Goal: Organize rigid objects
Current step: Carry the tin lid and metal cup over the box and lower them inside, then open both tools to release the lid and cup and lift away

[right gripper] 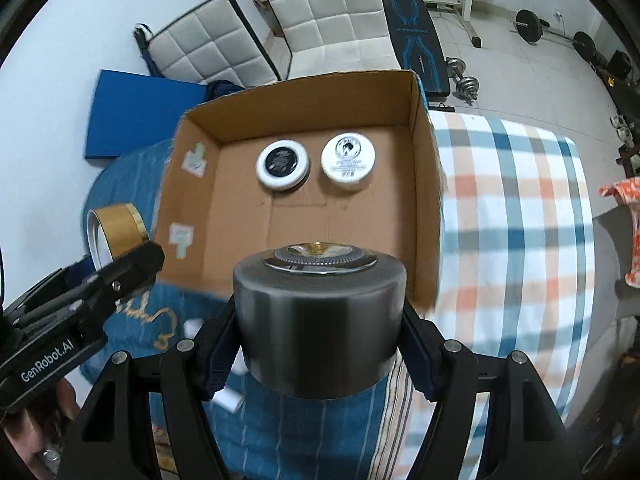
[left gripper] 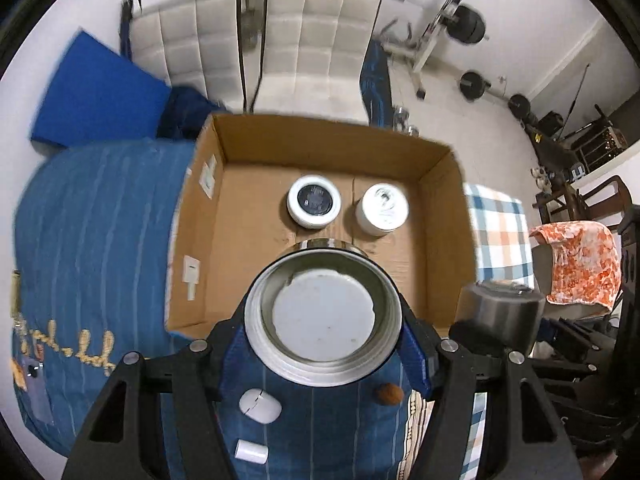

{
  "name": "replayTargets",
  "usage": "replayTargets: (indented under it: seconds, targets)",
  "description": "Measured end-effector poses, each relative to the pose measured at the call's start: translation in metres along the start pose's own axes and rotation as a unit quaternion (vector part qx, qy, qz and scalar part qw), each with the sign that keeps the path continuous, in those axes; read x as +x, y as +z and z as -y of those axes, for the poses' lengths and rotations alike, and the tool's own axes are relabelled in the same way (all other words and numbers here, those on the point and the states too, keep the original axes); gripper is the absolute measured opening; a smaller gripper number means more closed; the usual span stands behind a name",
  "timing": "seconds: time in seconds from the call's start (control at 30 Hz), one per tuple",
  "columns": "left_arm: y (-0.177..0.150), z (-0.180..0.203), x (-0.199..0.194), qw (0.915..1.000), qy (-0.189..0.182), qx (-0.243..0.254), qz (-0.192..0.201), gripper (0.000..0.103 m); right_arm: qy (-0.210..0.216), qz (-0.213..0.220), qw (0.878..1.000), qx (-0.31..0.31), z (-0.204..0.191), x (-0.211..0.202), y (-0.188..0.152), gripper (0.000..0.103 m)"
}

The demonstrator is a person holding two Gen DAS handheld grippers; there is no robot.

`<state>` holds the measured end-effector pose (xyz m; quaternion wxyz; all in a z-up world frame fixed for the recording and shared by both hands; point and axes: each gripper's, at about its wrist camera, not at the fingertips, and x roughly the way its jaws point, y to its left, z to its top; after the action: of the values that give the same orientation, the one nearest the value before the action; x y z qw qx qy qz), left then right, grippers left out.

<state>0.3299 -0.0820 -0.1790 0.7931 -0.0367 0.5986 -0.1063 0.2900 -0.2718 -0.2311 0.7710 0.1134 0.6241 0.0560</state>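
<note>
My left gripper (left gripper: 324, 346) is shut on an open round jar (left gripper: 324, 312) with a white threaded rim and white cream inside. From the right wrist view its outside is gold (right gripper: 116, 228), held at the far left by the left gripper (right gripper: 132, 268). My right gripper (right gripper: 318, 358) is shut on a dark grey cap (right gripper: 320, 312) with a shiny metal top; the cap also shows in the left view (left gripper: 500, 312). Both hang over the near edge of a cardboard box (right gripper: 304, 100), which holds a black-topped white jar (right gripper: 283, 164) and a white jar (right gripper: 348, 157).
The cardboard box (left gripper: 320, 144) rests on a bed with a blue cover (left gripper: 100, 220) and a checked blanket (right gripper: 512, 208). A white earbud case (left gripper: 260, 405), a small white cylinder (left gripper: 251, 451) and a brown lump (left gripper: 389, 394) lie below my left gripper. Chairs and weights stand beyond.
</note>
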Motion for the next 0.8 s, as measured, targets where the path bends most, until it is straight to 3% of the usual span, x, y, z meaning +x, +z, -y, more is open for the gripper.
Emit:
replayTargets:
  seconds: [0.13, 0.4, 0.63, 0.8]
  targets:
    - [0.025, -0.024, 0.061, 0.9979, -0.007, -0.027, -0.059, 0.062, -0.017, -0.033, 0.999, 0.002, 0.002, 0.049, 0.032, 0.073]
    - [0.040, -0.058, 0.163, 0.9872, 0.008, -0.052, -0.151, 0.062, -0.056, -0.097, 0.994, 0.003, 0.003, 0.136, 0.059, 0.073]
    - [0.033, -0.067, 0.206, 0.9795, 0.007, -0.053, -0.194, 0.062, -0.073, -0.128, 0.989, 0.010, 0.009, 0.178, 0.063, 0.073]
    - [0.026, -0.066, 0.209, 0.9800, 0.012, -0.043, -0.194, 0.065, -0.078, -0.140, 0.987, 0.024, 0.017, 0.192, 0.059, 0.073]
